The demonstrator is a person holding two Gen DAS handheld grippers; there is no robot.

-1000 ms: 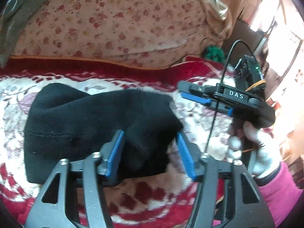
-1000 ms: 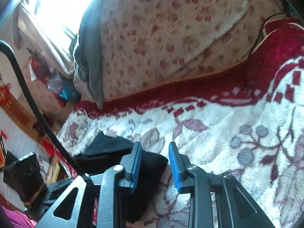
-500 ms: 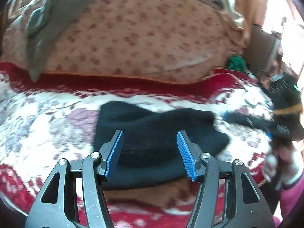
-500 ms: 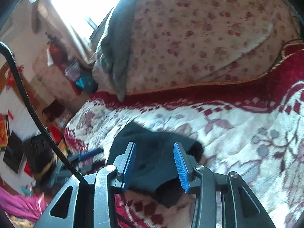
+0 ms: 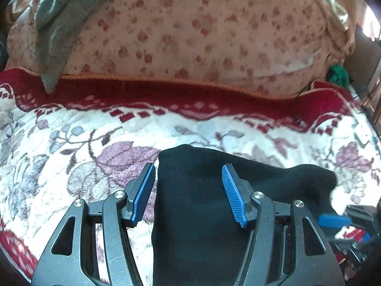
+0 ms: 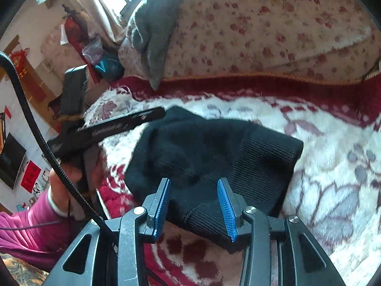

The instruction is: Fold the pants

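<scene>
Left claw [image 5: 188, 190], spread and empty, hovers over the folded black pants' [image 5: 202, 205] left end; right claw [image 6: 194, 205], also spread, hovers above the ribbed cuffs [image 6: 262, 164]; the bundle's long axis runs between them.

My left hand-held gripper [image 5: 188, 195] hangs over the black pants [image 5: 202, 214], its blue-padded fingers [image 5: 232, 196] spread apart and not pressing the cloth; the left pad sits just beside the folded bundle's left edge, the right pad over its dark middle. The pants lie bunched on a fluffy white blanket [image 5: 71, 147] with mauve flowers and a red border. Behind it rises a floral quilt [image 5: 190, 35], with a grey cloth [image 5: 57, 28] draped down its left side. At the lower right edge, my right hand-held gripper [image 5: 333, 221] shows a blue pad near the pants' far end.
</scene>
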